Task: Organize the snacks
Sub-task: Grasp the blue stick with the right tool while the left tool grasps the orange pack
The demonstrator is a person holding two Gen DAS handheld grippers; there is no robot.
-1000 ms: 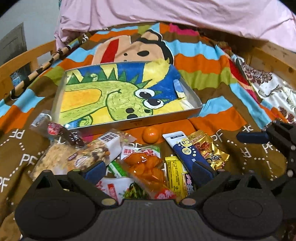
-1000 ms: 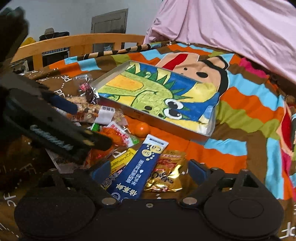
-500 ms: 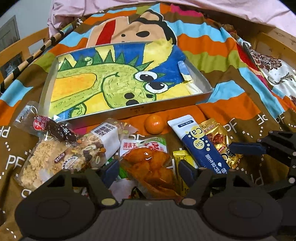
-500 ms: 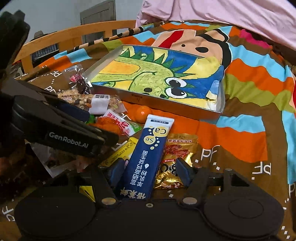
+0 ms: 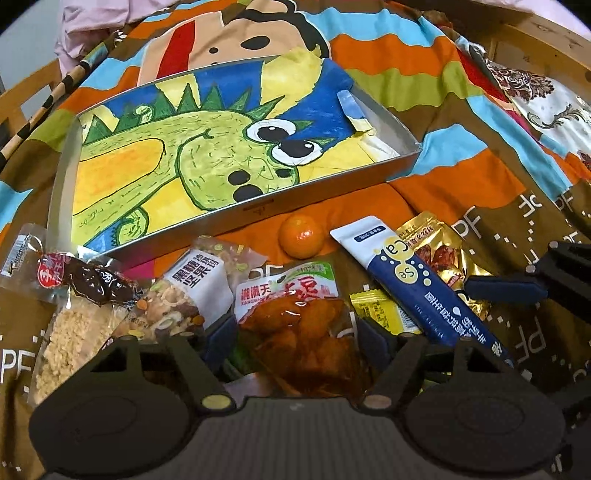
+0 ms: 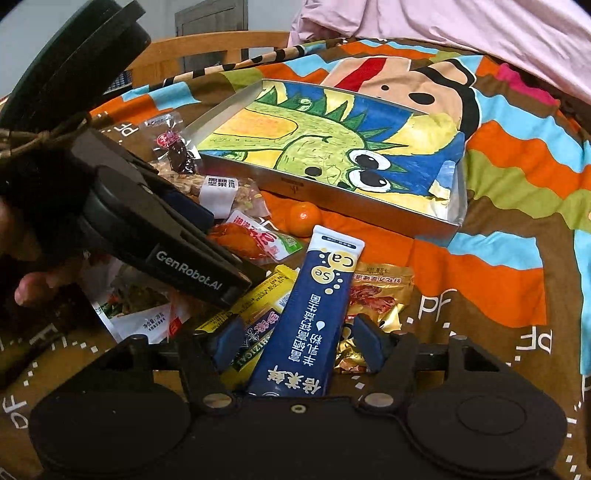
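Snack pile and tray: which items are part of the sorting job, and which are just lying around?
Job:
tray
tangerine
blue sachet
gold packet
orange snack pouch
nut bar
left gripper
right gripper

Lying about:
striped blanket
pink sheet

Bedroom, bed with a wooden frame

A striped cartoon bedspread (image 6: 517, 155) covers the bed, a pink quilt (image 6: 461, 33) bunched at its far end. Behind the wooden rail (image 6: 207, 48) stand a pale wall (image 6: 48, 37) and a grey door (image 6: 210, 16); lighting is dim.
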